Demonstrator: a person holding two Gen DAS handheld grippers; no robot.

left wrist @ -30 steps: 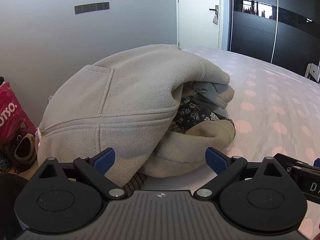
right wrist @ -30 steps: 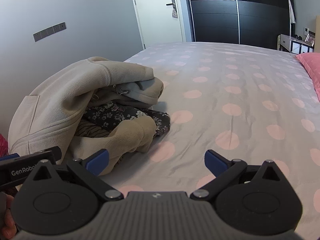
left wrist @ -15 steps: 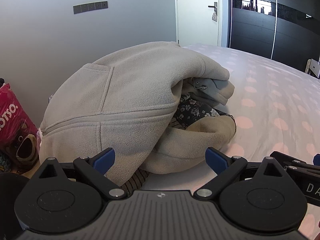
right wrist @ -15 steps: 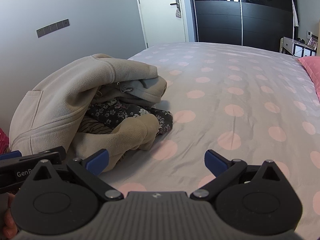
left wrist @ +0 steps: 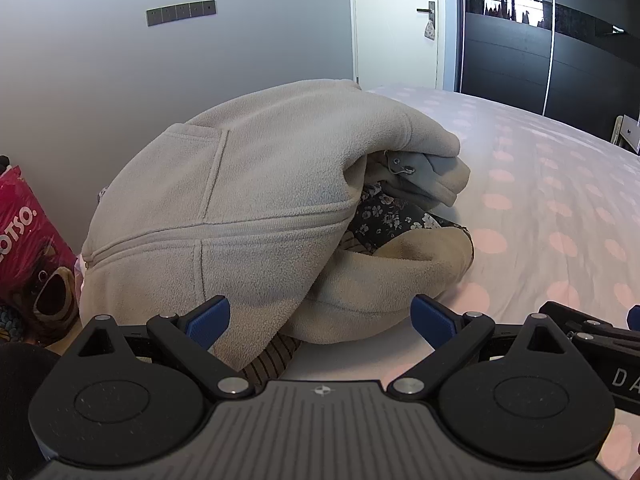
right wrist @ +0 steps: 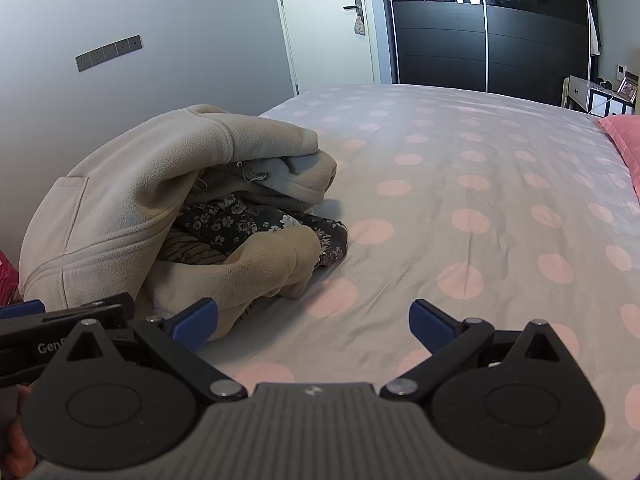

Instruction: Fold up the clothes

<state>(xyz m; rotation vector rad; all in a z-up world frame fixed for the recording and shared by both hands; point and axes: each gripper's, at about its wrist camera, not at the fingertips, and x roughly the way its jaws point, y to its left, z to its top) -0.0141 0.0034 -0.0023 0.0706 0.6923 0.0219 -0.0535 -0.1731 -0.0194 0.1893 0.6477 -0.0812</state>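
Our left gripper (left wrist: 320,316) has its jaws spread wide and nothing between them, its blue fingertips (left wrist: 208,314) just short of the beige fleece jacket (left wrist: 240,216) at the near edge of the pile. Our right gripper (right wrist: 314,320) is equally wide and empty, hovering over bare polka-dot bedsheet (right wrist: 480,208) to the right of the heap. The clothes sit unfolded in one mound at the bed's left side, near the grey wall (left wrist: 120,80): the fleece drapes over a dark floral garment (right wrist: 240,220) and a striped piece (left wrist: 272,356) that pokes out underneath. We judge the main risk is a blind grab: closing on the thick fleece here could catch the striped fabric too and drag the tangled heap toward the edge, where a red bag (left wrist: 28,260) stands below. Picking a clear hem or shoulder would avoid that.
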